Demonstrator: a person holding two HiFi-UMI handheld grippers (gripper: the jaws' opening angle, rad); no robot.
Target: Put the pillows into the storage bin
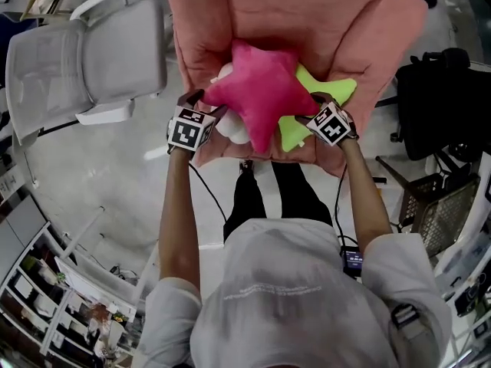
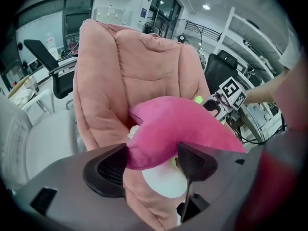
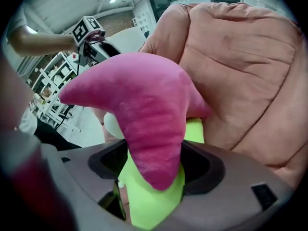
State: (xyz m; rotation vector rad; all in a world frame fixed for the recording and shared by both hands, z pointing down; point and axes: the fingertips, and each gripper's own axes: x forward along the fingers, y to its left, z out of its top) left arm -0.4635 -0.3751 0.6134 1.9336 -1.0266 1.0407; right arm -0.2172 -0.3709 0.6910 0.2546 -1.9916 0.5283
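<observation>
**Inspector A:** Pose of the arms?

**Inspector B:** In the head view the left forearm (image 1: 178, 213) and right forearm (image 1: 368, 198) reach up-frame from the person at the bottom edge. The left gripper (image 1: 207, 104) is left of centre and the right gripper (image 1: 311, 110) right of centre. Both are pitched down toward the seat.

**Inspector A:** Tool condition?

**Inspector B:** In its own view, the left gripper (image 2: 151, 150) has its jaws spread wide. One arm of the pink star pillow (image 2: 183, 129) lies between them, with no pinch evident. The right gripper (image 3: 154, 165) is also spread wide. A point of the pink star pillow (image 3: 139, 100) hangs in its gap, with the lime-green pillow (image 3: 149, 201) under it, and again there is no squeeze.

**Inspector A:** The pillows themselves?

**Inspector B:** There are three. The pink star pillow (image 1: 257, 90) is plush, five-pointed and lies uppermost. The lime-green pillow (image 1: 322, 90) shows from beneath it toward the right. The white pillow (image 1: 234, 127) shows beneath it at lower left.

**Inspector A:** Where are they?

**Inspector B:** All three lie on the seat of the salmon padded chair (image 1: 307, 14), at centre top of the head view. A grey office chair (image 1: 100, 52) stands at upper left.
</observation>
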